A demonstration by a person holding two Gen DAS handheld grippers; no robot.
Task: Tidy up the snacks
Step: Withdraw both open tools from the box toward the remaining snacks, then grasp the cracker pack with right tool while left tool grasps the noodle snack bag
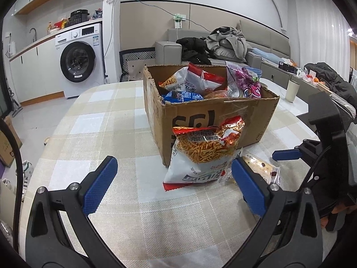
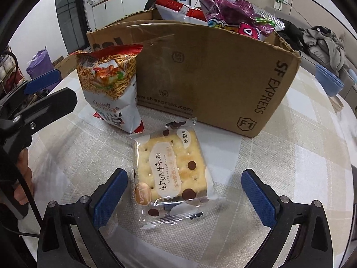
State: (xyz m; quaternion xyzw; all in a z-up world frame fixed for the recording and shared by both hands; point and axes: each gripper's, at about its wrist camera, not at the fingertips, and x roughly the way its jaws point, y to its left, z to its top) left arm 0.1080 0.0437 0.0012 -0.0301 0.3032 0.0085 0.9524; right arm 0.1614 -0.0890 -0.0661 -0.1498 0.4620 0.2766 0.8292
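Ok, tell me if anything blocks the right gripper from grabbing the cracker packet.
Nothing visible does. The right gripper is open with the cracker packet lying flat on the table between its fingers. The noodle snack bag stands off to the left, against the cardboard box.

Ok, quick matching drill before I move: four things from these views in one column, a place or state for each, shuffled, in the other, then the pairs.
Things:
1. noodle-snack bag
2. cracker packet
3. purple candy bag
4. left tool

Places or states:
A. sticking up out of the cardboard box
B. lying flat on the tablecloth
C. open, holding nothing
D. standing against the box's outer wall

Pairs: 1-D, 2-B, 3-A, 4-C
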